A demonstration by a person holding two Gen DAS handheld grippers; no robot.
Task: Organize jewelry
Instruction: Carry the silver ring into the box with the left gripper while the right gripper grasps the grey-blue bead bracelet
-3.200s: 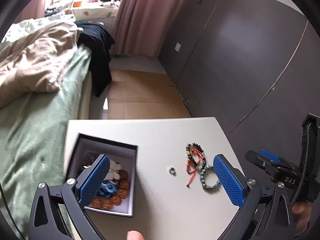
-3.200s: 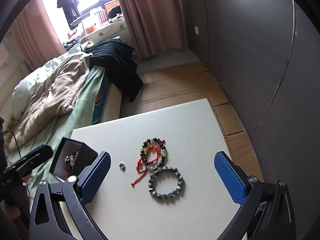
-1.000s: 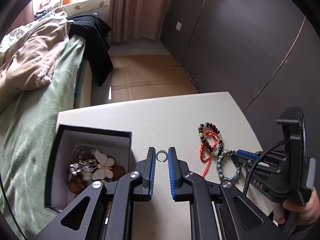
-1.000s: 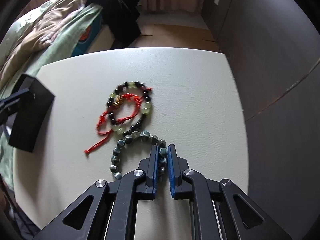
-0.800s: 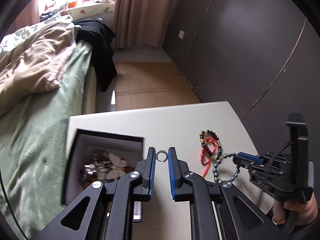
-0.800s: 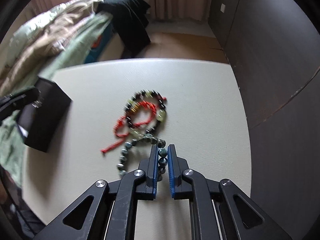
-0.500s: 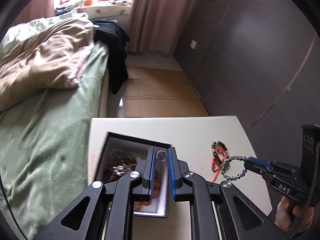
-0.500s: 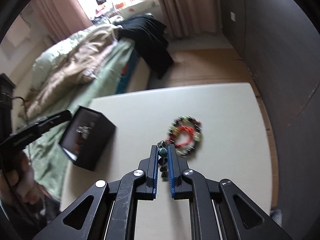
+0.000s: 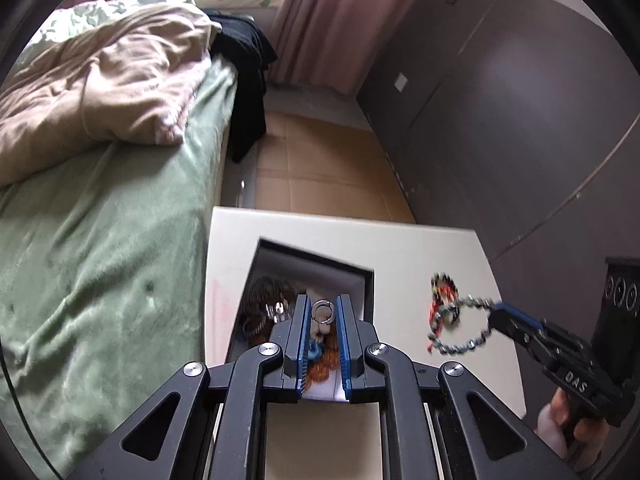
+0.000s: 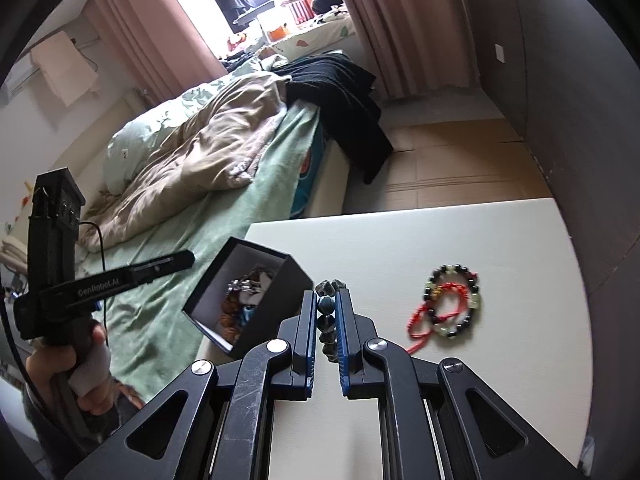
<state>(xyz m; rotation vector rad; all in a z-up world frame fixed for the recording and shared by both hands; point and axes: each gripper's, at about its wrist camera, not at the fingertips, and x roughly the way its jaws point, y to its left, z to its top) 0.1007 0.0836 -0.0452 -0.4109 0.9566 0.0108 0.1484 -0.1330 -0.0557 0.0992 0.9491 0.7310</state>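
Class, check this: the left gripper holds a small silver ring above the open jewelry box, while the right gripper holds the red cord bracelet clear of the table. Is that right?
Not quite. The right gripper holds the grey-green bead bracelet; the red cord bracelet lies on the table, as the right wrist view shows. The left gripper does hold the ring above the box.

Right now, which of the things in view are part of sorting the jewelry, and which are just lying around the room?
Part of the job:
- small ring, held in the left gripper
- grey bead bracelet, held in the right gripper
- black jewelry box
- bracelets with red cord on the table

Just lying about:
- beige blanket
- black garment
- pink curtains
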